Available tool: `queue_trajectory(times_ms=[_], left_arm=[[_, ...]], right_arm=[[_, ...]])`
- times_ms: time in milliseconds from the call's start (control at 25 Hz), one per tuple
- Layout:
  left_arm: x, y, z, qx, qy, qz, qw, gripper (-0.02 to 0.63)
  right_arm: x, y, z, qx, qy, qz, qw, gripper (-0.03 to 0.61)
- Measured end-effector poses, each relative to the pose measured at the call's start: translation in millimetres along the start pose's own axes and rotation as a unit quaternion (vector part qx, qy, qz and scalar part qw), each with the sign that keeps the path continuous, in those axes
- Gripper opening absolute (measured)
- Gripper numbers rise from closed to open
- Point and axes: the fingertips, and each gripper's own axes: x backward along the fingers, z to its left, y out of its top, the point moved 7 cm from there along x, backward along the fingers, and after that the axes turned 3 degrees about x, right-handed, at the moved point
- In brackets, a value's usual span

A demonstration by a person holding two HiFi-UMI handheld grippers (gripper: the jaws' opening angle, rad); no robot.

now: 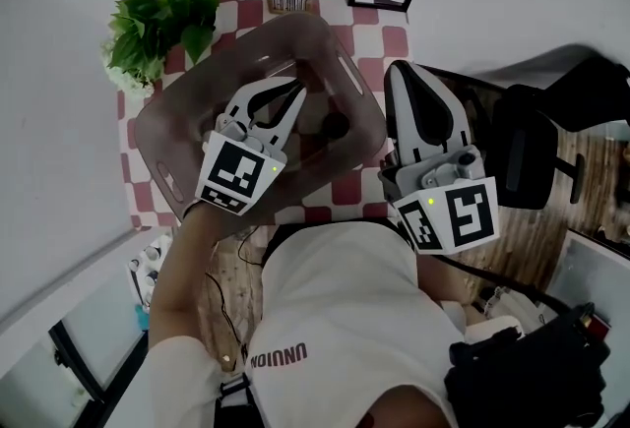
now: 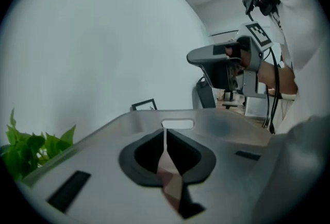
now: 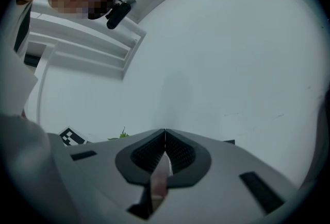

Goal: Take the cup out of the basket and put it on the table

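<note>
Currently, the left gripper (image 1: 293,90) is hovering over the basket (image 1: 157,136) with fingers (image 1: 258,94) closed on nothing. A dark shape, likely the cup (image 1: 333,127), is sitting inside. Fingers should be opening before descending around it. The right gripper (image 1: 404,74), also closed and empty, is idling alongside.

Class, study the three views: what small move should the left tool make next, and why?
Probably open the left tool: its jaws are together with nothing between them while it hangs over the basket, so it can grip nothing inside yet.
</note>
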Motion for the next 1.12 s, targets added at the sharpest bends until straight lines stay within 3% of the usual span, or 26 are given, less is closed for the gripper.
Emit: queue_trajectory(times_ms=[240,360,440,720,920,1120], left_arm=[[-12.6,-21.3,-4.1,0.029,-0.09,-0.016,0.9954,0.015],[-20.2,-36.3,-6.2,0.032,-0.13,0.005,0.9909,0.09],[-25.5,-47.8,-8.8,0.035,-0.15,0.024,0.9878,0.102],[-42.8,-86.0,-26.6,0.005,-0.178,0.082,0.9805,0.127],[-47.8,-107.0,-43.7,0.014,-0.22,0.105,0.9696,0.146],[-49.3,-127.6,-46.1,0.004,-0.219,0.134,0.9664,0.146]], right_arm=[[-0.7,-2.9,5.4,0.003,0.001,0.005,1.0,0.018],[0.0,-1.8,7.5,0.009,-0.005,0.006,1.0,0.018],[1.0,-1.1,7.5,0.013,-0.012,0.007,1.0,0.018],[5.3,-0.1,6.1,0.019,-0.027,0.009,0.999,0.018],[6.0,-0.9,7.8,0.02,-0.03,0.011,0.999,0.018],[7.8,-1.9,7.3,0.018,-0.035,0.012,0.999,0.018]])
